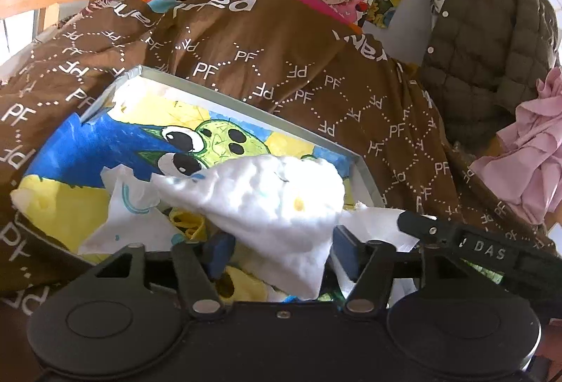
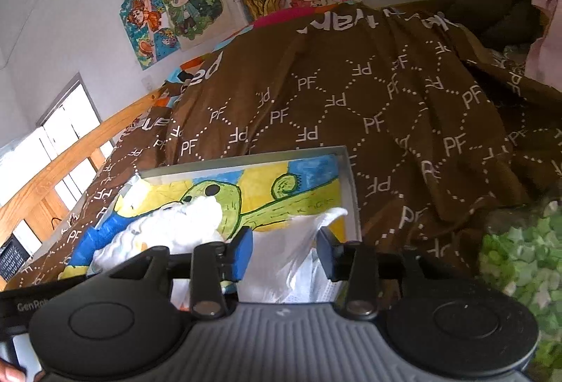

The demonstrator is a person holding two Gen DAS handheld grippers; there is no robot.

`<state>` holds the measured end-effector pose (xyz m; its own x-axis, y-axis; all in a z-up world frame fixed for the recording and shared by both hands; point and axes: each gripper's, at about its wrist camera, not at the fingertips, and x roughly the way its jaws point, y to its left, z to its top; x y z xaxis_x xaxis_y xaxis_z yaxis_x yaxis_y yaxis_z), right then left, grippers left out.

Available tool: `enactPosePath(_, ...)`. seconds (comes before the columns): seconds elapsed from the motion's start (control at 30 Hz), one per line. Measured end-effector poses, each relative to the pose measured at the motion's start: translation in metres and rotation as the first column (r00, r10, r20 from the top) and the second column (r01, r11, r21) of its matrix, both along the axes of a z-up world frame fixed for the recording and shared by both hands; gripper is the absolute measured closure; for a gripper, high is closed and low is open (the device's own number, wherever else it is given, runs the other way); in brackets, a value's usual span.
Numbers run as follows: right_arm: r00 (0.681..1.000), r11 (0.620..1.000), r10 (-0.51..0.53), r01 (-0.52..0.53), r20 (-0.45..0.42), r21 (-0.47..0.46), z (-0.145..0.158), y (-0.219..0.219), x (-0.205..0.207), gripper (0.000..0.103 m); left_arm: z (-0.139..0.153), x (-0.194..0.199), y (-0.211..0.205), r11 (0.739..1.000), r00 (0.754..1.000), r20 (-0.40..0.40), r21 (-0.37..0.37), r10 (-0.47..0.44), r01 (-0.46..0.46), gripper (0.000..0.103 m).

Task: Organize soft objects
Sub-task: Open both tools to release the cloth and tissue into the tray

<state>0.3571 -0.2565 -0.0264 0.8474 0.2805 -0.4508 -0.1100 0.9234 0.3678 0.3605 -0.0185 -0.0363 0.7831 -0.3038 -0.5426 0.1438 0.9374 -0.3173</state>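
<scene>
A shallow grey-rimmed box (image 1: 246, 108) (image 2: 351, 181) lies on the bed, its bottom covered by a blue, yellow and green cartoon drawing. A crumpled white cloth (image 1: 267, 202) (image 2: 182, 227) lies inside it near the front, with more white fabric (image 2: 281, 262) beside it. My left gripper (image 1: 282, 255) is open. The cloth's tail hangs between its blue pads (image 1: 219, 253), with a gap on the left side. My right gripper (image 2: 285, 252) is open too, and white fabric lies loose between its pads (image 2: 242, 250). A black bar of the right gripper (image 1: 484, 250) crosses the left wrist view.
A brown bedcover printed with "PF" (image 1: 298, 65) (image 2: 386, 108) surrounds the box. An olive quilted jacket (image 1: 484, 48) and a pink garment (image 1: 527, 150) sit at the right. A wooden bed rail (image 2: 70, 164) runs at the left, posters hang on the wall behind, and green-white fabric (image 2: 520, 262) lies at the right.
</scene>
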Motion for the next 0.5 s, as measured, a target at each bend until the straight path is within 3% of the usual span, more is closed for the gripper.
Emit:
enactPosePath(0.33, 0.999, 1.000, -0.011, 0.010, 0.041, 0.007, 0.017, -0.009, -0.019, 0.044, 0.010, -0.021, 0.001, 1.000, 1.000, -0.012, 0.028, -0.002, 0.002, 0.031)
enactPosePath(0.5, 0.996, 0.999, -0.012, 0.015, 0.094, -0.033, 0.032, -0.007, -0.038, 0.033, 0.022, -0.040, 0.009, 1.000, 0.999, 0.046, 0.014, 0.019, -0.020, 0.025)
